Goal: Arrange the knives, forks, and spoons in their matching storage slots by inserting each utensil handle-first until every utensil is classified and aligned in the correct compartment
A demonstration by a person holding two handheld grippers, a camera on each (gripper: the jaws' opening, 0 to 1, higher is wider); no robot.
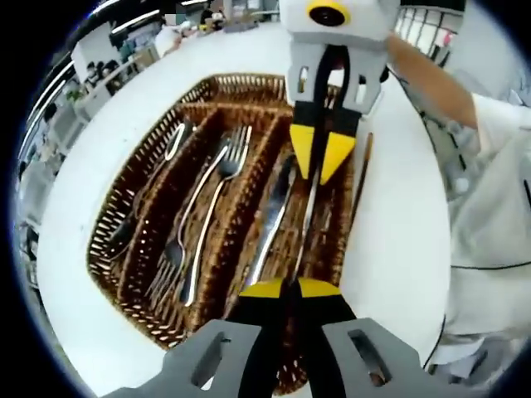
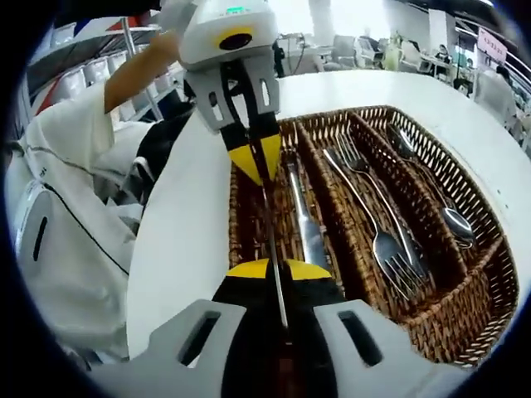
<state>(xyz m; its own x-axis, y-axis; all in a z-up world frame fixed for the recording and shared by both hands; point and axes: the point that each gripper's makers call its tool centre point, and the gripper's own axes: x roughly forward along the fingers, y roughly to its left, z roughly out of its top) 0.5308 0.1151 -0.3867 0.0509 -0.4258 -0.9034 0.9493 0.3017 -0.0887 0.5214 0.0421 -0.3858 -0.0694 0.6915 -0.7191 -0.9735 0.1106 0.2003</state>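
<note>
My left tongs [image 1: 289,288] and right tongs [image 2: 278,269], each clenched on opposite ends of one knife [image 1: 308,222], hold it over the wicker tray [image 1: 129,215] compartment containing a second knife [image 2: 309,224], forks [image 2: 377,220] and spoons [image 2: 431,186] beyond.

Left gripper view: camera close above the wicker tray [image 1: 133,249], looking down its length from one short end; the right gripper [image 1: 320,162] faces it at 12 o'clock. Right gripper view: camera close above the opposite short end, looking back along the same tray [image 2: 489,298], with the left gripper [image 2: 255,159] at 12 o'clock. Both views share the tray, the white bench [image 1: 75,207] and one knife [image 2: 274,249] spanning both grippers.
</note>
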